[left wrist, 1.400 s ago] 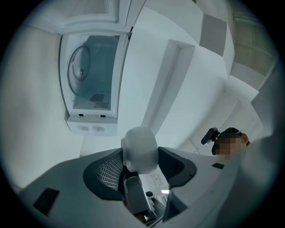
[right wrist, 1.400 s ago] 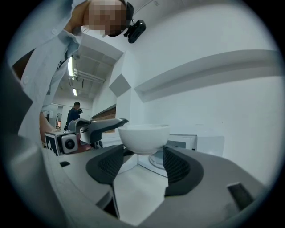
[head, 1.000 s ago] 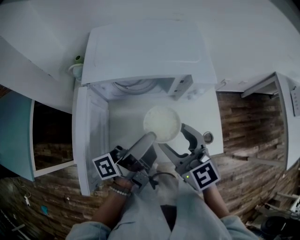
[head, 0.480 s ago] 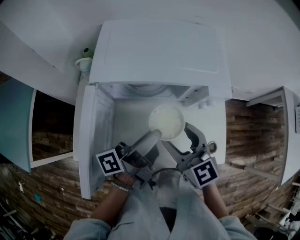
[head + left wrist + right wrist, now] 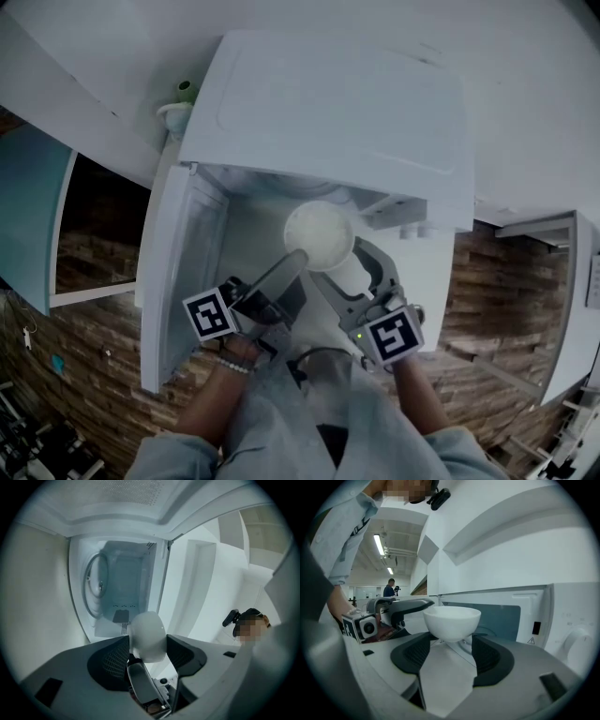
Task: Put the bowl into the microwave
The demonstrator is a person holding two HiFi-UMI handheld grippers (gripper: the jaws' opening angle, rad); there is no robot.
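Observation:
A white bowl [image 5: 321, 234] hangs upright just in front of the open white microwave [image 5: 328, 112], at the mouth of its cavity [image 5: 122, 588]. My left gripper [image 5: 298, 262] is rolled on its side, and its pads press the bowl [image 5: 147, 637] from both sides at the near left. My right gripper [image 5: 335, 264] reaches in from the right with its jaws wide, and the bowl's [image 5: 451, 620] lower body sits clasped between its pads. In the right gripper view the left gripper's finger [image 5: 410, 604] meets the bowl's rim. The microwave door [image 5: 178, 272] is swung open to the left.
A glass turntable [image 5: 96, 585] lies on the cavity floor. The control panel with a knob [image 5: 574, 641] is right of the opening. A small green-and-white object [image 5: 178, 103] stands left of the microwave. White cabinets surround it. A person [image 5: 389, 588] stands far off.
Both grippers have carried the bowl forward and a little lower, from over the counter in front to the mouth of the microwave. The microwave looms larger in the head view.

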